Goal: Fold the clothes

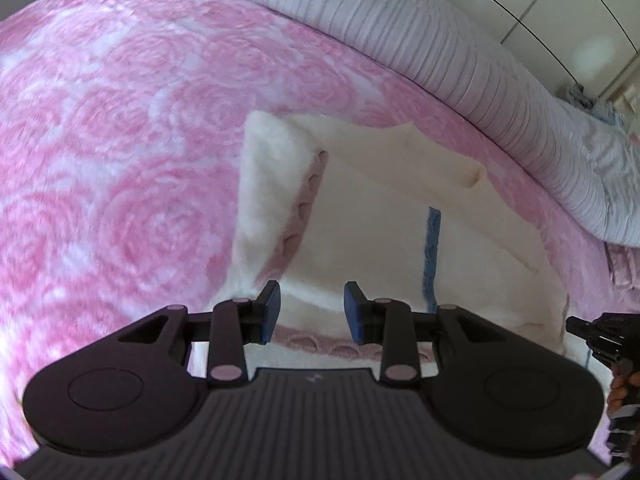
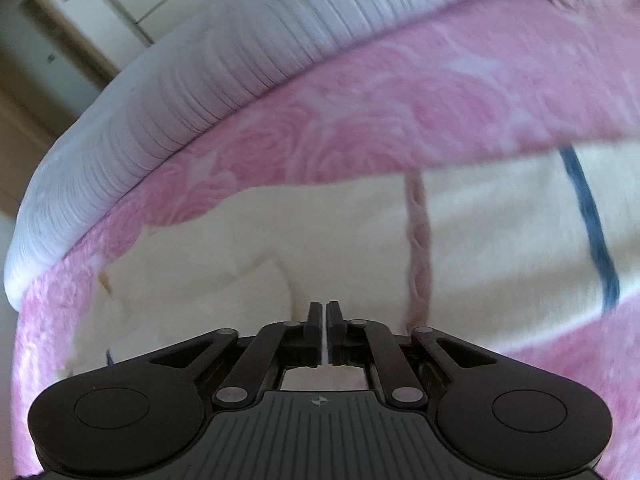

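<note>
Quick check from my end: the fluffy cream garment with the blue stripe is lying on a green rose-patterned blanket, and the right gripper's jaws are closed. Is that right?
Not quite. The blanket is pink with a rose pattern, not green; the left wrist view shows it clearly. The rest holds: the fluffy cream garment with the blue stripe lies on it, and the right gripper has its jaws closed with nothing visibly between them.

The blanket [image 1: 120, 152] is pink with a pattern of paler roses. On it lies a cream-white garment [image 1: 360, 240] with one blue stripe [image 1: 431, 256] and a pink scalloped trim [image 1: 304, 200]. Beyond the blanket, the duvet [image 1: 400, 40] is pale lilac with fine ribbed lines. The grippers are black with blue pads [image 1: 272, 312].
</note>
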{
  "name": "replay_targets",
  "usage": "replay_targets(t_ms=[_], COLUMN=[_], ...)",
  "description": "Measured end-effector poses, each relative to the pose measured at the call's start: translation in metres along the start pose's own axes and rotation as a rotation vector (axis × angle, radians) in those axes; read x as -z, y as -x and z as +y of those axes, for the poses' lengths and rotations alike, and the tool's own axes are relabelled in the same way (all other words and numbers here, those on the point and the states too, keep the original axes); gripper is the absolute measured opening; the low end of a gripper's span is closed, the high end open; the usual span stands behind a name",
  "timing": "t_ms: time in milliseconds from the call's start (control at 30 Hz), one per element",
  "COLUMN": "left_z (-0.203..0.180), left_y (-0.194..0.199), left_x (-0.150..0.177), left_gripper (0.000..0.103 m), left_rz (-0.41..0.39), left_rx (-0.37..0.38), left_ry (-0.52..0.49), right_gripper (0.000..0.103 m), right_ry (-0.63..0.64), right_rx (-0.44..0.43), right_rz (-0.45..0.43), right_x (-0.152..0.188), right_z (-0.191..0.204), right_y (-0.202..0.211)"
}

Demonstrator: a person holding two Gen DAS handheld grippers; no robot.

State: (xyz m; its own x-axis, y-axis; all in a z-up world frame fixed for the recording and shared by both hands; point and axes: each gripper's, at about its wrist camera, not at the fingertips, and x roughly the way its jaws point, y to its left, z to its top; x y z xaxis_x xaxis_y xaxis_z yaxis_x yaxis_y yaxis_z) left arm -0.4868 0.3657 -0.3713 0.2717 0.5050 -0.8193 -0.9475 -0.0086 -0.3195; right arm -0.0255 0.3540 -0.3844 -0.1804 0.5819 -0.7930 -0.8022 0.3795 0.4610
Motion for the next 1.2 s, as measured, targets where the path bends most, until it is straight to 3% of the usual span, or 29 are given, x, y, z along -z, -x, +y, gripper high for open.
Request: replay_targets(t_ms=[133,300,367,500,667,733,833,933,967,1067,1200], left_z=[-0.004,-0.006,-0.004,0.001,0.002,-0.001,-0.008,-0.012,-0.012,-0.015,-0.026], left_y=[-0.011,-0.025,-0.031,-0.038,-0.04,-0.041,-0.038,-0.037,-0.039,-0.046,-0.04], left_x=[-0.007,-0.009,-0.009,-0.011,-0.013,-0.012,-0.011,-0.007,-0.005,0.002,0.006], left_gripper=[0.029,0.029,0.029,0.029,0.028,0.028,0.028,0.028,0.028,0.029,0.029], left_rz=[-0.001,0.009,0.011,0.022,0.044,0.049,0.036,0.023,0.035,0.054,0.051], left_rx=[-0.01,-0.03,-0.052,-0.08,-0.068,-0.075,-0.095,-0.111,-0.12,-0.156,-0.191], left_ry=[-0.021,-0.066,-0.086,-0.121,-0.152,-0.173,-0.209,-0.244,-0.248,-0.277,-0.294], right_gripper=[0.032,0.033,0.033,0.007,0.0,0.0,0.0,0.0,0.005,0.016,0.016], right_ry=[-0.139,-0.257,-0.254,-0.156,0.013,0.032,0.011,0.018,0.036,0.118,0.139], right_rx=[-0.083,-0.17,-0.157,-0.096,-0.009,0.03,0.098,0.08,0.076,0.075,0.041], right_rz=[0.048,0.069,0.065,0.066,-0.002,-0.008,0.054,0.01,-0.003,0.056,0.084], right_x=[0.0,0.0,0.0,-0.003,0.003,0.007,0.012,0.01,0.011,0.018,0.024], right_z=[-0.013,-0.018,-0.017,-0.007,0.015,0.016,0.008,0.01,0.012,0.013,0.004], right_y=[-0.009,-0.031,-0.038,-0.036,0.003,0.009,-0.009,-0.005,-0.002,-0.011,-0.01])
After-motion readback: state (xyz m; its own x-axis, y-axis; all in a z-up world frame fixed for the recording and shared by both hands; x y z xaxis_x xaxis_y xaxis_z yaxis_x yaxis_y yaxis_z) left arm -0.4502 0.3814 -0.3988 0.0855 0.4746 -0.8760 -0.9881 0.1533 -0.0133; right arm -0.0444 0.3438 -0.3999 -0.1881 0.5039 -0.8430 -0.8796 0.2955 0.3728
